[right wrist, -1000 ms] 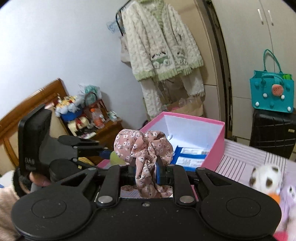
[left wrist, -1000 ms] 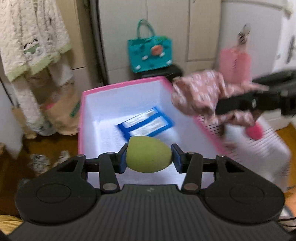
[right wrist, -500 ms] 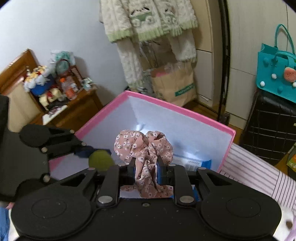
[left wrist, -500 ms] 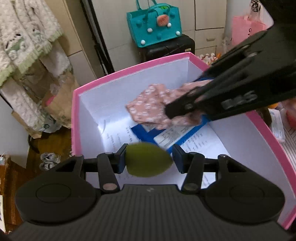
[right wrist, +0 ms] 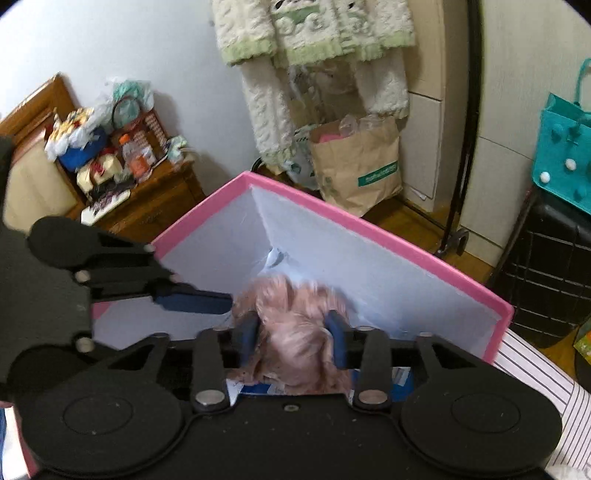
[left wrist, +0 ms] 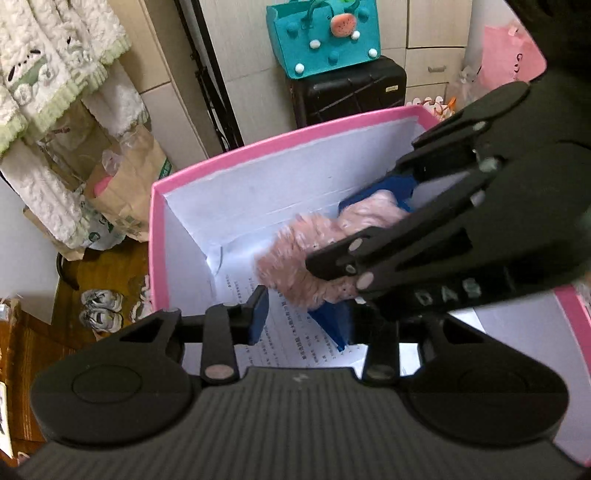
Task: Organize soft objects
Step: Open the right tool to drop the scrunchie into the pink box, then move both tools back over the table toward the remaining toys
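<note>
Room: a bedroom corner with pale cupboard doors, a cream and green knitted garment hanging on a rack, a brown paper bag on the wooden floor below it, and a cluttered wooden bedside cabinet at far left.
Far side: a teal felt bag sits on a black suitcase beyond the box.
Box: a pink box with white inner walls stands open; printed paper sheets and a blue packet lie on its floor.
Surface: a white cloth with thin dark stripes shows to the right of the box.
Left gripper: hovers over the near part of the box interior, jaws spread wide with nothing between them.
Right gripper: reaches down into the box from the right, jaws parted wider than the fabric; whether the blue pads touch it is unclear because of blur.
Scrunchie: the pink floral scrunchie sits between the right gripper's fingers, inside the box, over the blue packet; it is motion-blurred in both views.
Relation: the two grippers are close together, the left fingertip just beside the scrunchie in the right wrist view.
</note>
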`<state>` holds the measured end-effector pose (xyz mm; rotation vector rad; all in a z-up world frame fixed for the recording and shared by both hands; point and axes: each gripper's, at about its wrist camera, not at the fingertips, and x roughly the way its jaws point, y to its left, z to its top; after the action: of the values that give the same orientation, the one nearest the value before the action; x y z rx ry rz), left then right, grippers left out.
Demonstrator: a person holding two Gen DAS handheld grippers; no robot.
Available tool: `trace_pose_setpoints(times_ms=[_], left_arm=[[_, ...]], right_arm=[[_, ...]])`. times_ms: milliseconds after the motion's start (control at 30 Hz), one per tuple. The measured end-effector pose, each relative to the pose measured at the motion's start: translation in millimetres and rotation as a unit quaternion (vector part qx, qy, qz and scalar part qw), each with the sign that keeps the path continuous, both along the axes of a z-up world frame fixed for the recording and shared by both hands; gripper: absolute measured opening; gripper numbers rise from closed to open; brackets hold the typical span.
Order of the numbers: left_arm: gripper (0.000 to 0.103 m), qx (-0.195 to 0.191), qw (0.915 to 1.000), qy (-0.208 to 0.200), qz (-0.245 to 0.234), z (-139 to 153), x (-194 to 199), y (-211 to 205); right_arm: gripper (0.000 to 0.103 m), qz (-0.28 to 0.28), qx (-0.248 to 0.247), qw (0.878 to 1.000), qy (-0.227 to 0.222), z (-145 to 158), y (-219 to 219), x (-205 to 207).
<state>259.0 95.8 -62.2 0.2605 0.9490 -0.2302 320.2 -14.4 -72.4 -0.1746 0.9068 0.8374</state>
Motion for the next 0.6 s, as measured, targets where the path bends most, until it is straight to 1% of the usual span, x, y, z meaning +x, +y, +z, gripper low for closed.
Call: trace_pose_setpoints(times_ms=[67,100,133,233,333,467,600], left_arm=[[0.046,0.003,1.0,0.0,0.001,6,-6,0],[0.051,0.002,1.0,0.004,0.002,8,-9,0],[0.053,-0.001,1.0,0.008,0.004,12,-14,1],[0.056,-0.002,1.0,0.005,0.001,23,-32,1],[0.061,0.001,1.0,0.005,-0.001,34,-49,0],[0.062,-0.014,0.9998,0.014,-0.004,50,-76,0],[0.065,-0.016,0.9998,0.003,-0.009,70,-104,-6]], right_arm=[[0.052,-0.011,0.009,1.0,-0.001,3,-4,0],[0.054,-0.016,0.014,1.0,-0.001,5,-7,-1],[0.056,-0.019,0.021,1.0,0.001,9,-10,-2],[0.056,-0.028,0.046,0.999,0.002,27,-25,-14],[0.056,-0.029,0.051,0.998,-0.011,47,-40,-38],[0.056,-0.03,0.046,0.998,-0.02,67,-61,-72],[0.056,-0.03,0.039,0.999,-0.023,83,-81,-109]])
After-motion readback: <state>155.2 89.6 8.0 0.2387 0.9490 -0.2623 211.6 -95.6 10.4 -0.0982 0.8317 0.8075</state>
